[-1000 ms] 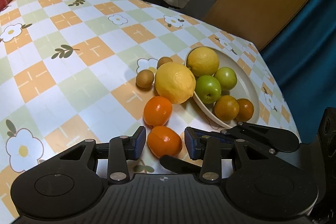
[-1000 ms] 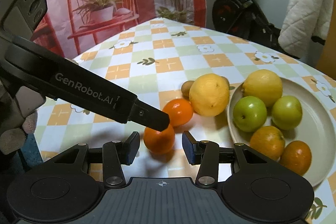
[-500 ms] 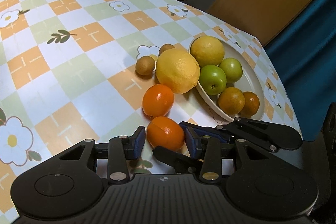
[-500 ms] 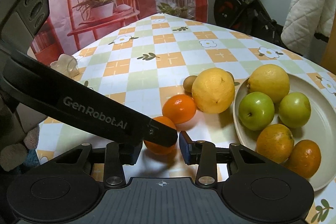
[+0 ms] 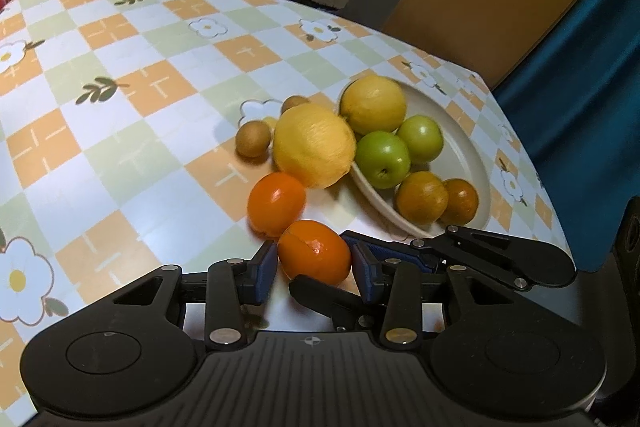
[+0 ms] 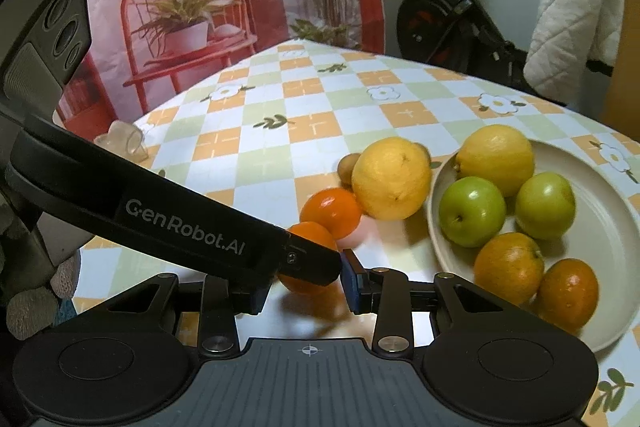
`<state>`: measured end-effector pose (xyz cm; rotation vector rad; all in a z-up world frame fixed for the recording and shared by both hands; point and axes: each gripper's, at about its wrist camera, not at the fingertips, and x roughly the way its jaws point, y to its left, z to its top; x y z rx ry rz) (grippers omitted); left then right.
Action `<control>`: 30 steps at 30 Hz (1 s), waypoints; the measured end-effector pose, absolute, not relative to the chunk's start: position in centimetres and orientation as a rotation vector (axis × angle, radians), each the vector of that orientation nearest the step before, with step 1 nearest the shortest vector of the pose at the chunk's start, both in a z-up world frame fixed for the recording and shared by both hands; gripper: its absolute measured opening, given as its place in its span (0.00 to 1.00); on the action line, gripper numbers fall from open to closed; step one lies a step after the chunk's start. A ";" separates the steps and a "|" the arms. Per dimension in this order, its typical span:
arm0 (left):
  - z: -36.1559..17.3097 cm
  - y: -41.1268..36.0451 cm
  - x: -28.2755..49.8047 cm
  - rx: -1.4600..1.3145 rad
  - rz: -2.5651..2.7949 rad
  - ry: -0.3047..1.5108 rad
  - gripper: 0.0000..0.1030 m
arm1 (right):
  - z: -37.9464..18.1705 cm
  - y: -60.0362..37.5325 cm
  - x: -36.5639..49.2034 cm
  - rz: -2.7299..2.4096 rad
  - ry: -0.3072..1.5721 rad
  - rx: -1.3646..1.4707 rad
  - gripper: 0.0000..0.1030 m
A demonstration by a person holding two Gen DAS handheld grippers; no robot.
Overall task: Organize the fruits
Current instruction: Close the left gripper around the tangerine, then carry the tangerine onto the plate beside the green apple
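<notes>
My left gripper (image 5: 313, 267) has its blue pads on both sides of a tangerine (image 5: 315, 255), clenched on it or very nearly, low over the worktop (image 5: 120, 115). My right gripper (image 6: 304, 285) comes at the same tangerine (image 6: 310, 233) from the other side; its pads stand apart with the fruit between them, not pressing it, and the left gripper's finger (image 6: 308, 261) crosses in front of its left pad. Whether the tangerine rests on the worktop I cannot tell. A second tangerine (image 5: 276, 201) lies just beyond, touching the first. Past it a big lemon (image 5: 314, 146) sits on the worktop against the rim of the plate (image 5: 472, 147). Two small brown fruits (image 5: 252, 138) lie beside the lemon on the cloth. On the plate: another lemon (image 5: 373, 105), two green apples (image 5: 383, 159), and two darker oranges (image 5: 422, 197) near the front edge. Right view shows the same plate (image 6: 612, 239) at right, a clear crumpled thing (image 6: 122, 143) at the far-left worktop edge. Exercise bike (image 6: 448, 15) and white quilted cloth (image 6: 572, 15) behind.
</notes>
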<state>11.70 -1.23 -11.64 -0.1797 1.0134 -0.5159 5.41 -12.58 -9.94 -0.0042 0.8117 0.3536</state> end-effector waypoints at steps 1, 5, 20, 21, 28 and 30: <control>-11.4 -1.5 11.7 -0.176 -0.519 1.009 0.42 | -9.7 -12.8 5.3 0.347 0.802 -0.003 0.32; -10.2 -2.9 11.8 -0.150 -0.538 0.988 0.42 | -8.9 -13.9 5.1 0.324 0.770 0.005 0.32; -7.7 -10.8 13.9 -0.061 -0.639 0.930 0.42 | -6.7 -20.9 5.4 0.185 0.677 0.045 0.32; -7.7 -11.3 14.0 -0.059 -0.647 0.931 0.42 | -6.6 -21.5 5.5 0.176 0.675 0.045 0.32; -8.5 -15.5 15.2 -0.039 -0.686 0.945 0.42 | -7.1 -25.1 5.8 0.119 0.679 0.053 0.32; -8.8 -16.6 15.5 -0.031 -0.695 0.949 0.41 | -7.3 -26.1 5.9 0.104 0.681 0.060 0.32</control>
